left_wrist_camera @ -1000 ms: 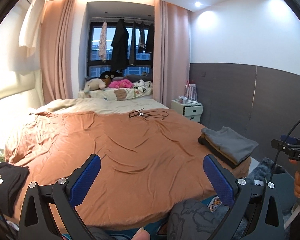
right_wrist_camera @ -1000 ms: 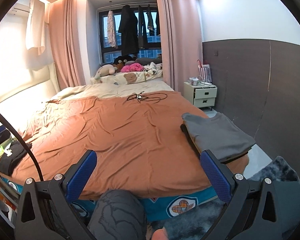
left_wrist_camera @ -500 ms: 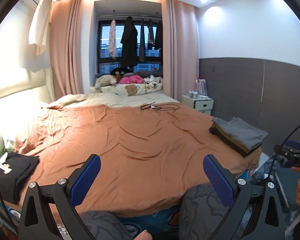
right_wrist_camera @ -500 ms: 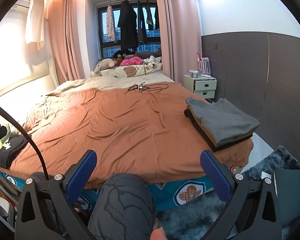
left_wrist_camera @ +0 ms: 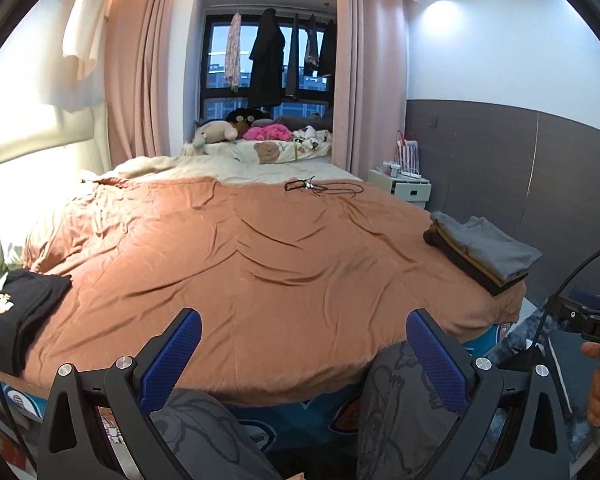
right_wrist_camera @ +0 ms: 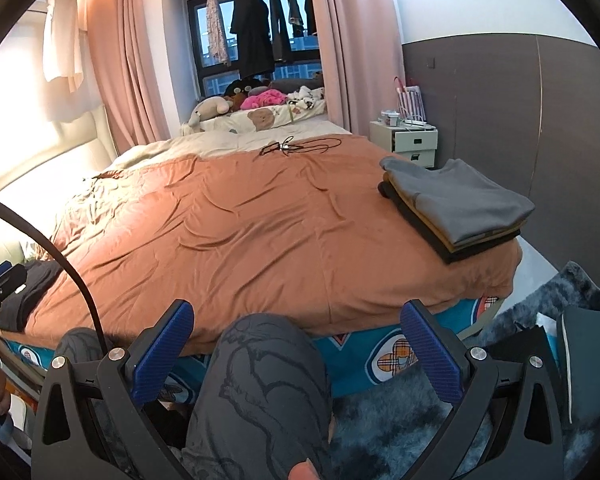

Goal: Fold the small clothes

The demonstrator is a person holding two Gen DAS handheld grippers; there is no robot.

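Both grippers, left [left_wrist_camera: 304, 354] and right [right_wrist_camera: 298, 346], hang spread and empty, now drawn back off the bed [left_wrist_camera: 260, 248]. Folded stack [right_wrist_camera: 456, 208] sits at its right edge; black garment [left_wrist_camera: 18, 312] at its left likely comes next.

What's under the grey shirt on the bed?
Under the grey shirt lie a mustard-coloured folded layer and a black one, stacked. Only their edges show; what garments they are is covered.

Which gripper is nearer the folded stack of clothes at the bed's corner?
Right. The folded stack lies ahead-right of the right gripper; the left gripper sits farther toward the black garment.
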